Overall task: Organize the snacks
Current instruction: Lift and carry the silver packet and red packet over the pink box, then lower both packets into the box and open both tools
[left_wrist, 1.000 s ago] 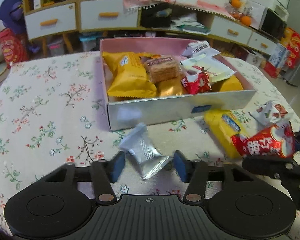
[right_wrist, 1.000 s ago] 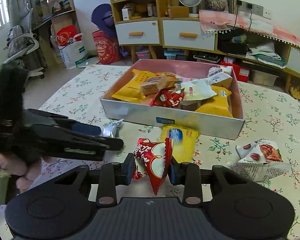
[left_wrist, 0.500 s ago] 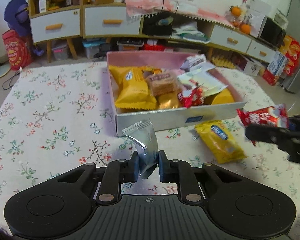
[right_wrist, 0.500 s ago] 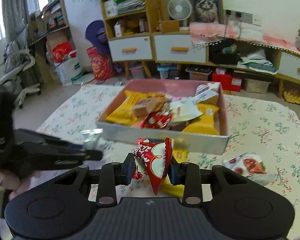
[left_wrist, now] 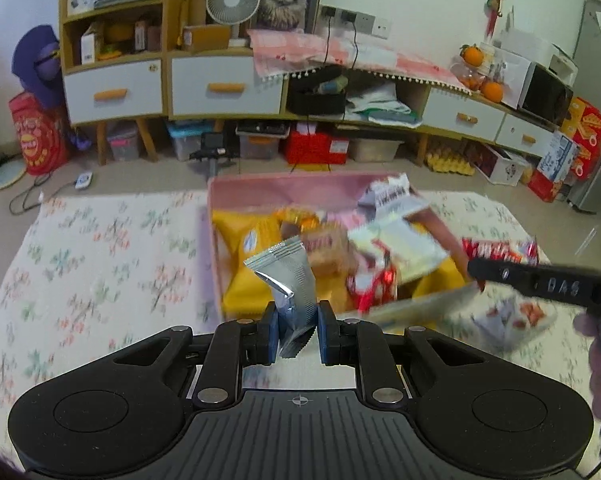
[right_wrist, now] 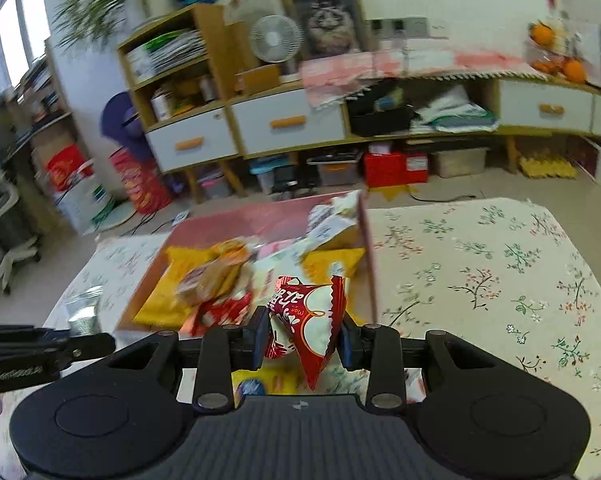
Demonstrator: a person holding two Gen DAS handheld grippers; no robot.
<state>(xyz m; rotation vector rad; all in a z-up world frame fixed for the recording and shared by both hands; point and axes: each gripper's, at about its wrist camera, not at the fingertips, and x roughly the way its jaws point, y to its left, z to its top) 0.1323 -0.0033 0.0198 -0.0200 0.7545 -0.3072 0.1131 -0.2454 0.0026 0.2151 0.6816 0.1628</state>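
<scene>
Both grippers have lifted off the table in the last second — the left gripper [left_wrist: 298, 330] clamped on a silver foil packet [left_wrist: 286, 276], the right gripper [right_wrist: 301, 340] on a red snack packet [right_wrist: 308, 316] — with the pink snack box [left_wrist: 260, 184] just ahead, so both look ready to drop in.

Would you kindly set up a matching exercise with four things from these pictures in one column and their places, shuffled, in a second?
Things:
1. silver packet
2. red packet
3. large yellow bag
4. oranges

Places:
A. on the sideboard behind
B. in the right gripper
C. lying in the pink box
D. in the left gripper

Pairs: 1-D, 2-B, 3-C, 4-A.
</scene>
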